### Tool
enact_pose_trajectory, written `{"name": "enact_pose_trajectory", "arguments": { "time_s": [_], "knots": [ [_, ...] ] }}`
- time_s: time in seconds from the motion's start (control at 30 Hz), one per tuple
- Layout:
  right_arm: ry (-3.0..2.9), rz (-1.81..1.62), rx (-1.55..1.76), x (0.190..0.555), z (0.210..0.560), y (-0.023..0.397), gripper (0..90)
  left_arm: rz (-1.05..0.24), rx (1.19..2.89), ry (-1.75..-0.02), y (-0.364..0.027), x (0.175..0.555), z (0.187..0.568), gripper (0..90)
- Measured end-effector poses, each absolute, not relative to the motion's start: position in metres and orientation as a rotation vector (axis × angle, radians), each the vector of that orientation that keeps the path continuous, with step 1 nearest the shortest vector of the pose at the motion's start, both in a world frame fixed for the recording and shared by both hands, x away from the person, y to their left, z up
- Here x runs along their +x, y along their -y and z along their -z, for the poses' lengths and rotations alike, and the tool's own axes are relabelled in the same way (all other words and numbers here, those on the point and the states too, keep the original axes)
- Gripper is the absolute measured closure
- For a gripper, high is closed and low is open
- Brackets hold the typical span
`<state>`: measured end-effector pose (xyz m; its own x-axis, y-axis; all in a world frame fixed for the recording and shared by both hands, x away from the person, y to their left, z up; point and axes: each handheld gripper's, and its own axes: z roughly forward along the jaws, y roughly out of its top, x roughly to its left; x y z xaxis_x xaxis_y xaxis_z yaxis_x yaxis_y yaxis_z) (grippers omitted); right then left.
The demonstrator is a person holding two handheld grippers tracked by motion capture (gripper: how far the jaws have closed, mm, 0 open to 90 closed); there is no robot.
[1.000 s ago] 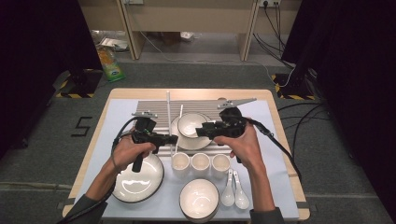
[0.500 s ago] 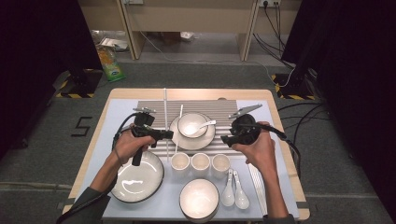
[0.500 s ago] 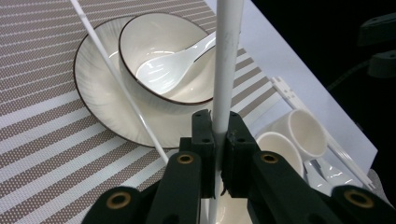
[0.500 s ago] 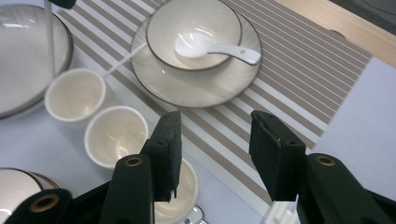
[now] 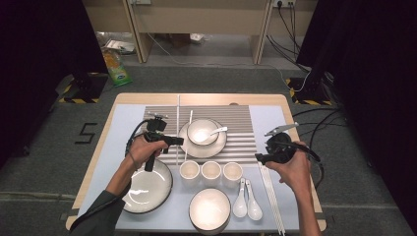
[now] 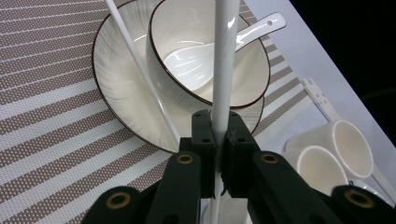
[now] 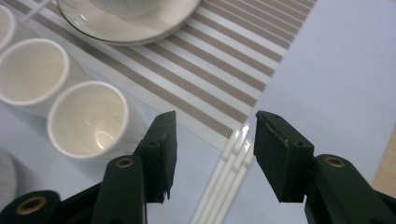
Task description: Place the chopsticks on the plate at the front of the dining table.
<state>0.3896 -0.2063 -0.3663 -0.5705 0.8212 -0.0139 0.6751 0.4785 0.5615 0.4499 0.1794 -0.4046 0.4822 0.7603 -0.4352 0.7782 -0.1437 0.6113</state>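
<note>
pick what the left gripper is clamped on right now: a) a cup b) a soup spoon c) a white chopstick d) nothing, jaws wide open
c: in the left gripper view the left gripper has its jaws shut on a white chopstick that runs up past the bowl, which holds the spoon; the cups sit apart at the right.

Ahead of the right gripper (image 7: 212,154), bare blue mat (image 7: 336,70) is left free to its right. Passage to its left is blocked by three cups (image 7: 86,119). White chopsticks (image 7: 229,175) lie directly beneath its parted jaws. Beyond, the striped mat (image 7: 224,70) bears a plate (image 7: 135,25).
</note>
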Motion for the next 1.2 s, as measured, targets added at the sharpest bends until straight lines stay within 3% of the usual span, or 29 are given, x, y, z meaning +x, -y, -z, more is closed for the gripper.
{"name": "enact_pose_trajectory", "arguments": {
  "time_s": [0.37,1.2],
  "knots": [
    [-2.448,-0.752,1.36,0.379,0.396,0.24,48.9,0.033,1.904,-1.344,-0.177,0.463,0.421,84.1],
    [-2.486,-0.788,1.393,0.377,0.422,0.25,48.3,0.014,1.902,-1.457,-0.169,0.484,0.446,84.1]
  ]
}}
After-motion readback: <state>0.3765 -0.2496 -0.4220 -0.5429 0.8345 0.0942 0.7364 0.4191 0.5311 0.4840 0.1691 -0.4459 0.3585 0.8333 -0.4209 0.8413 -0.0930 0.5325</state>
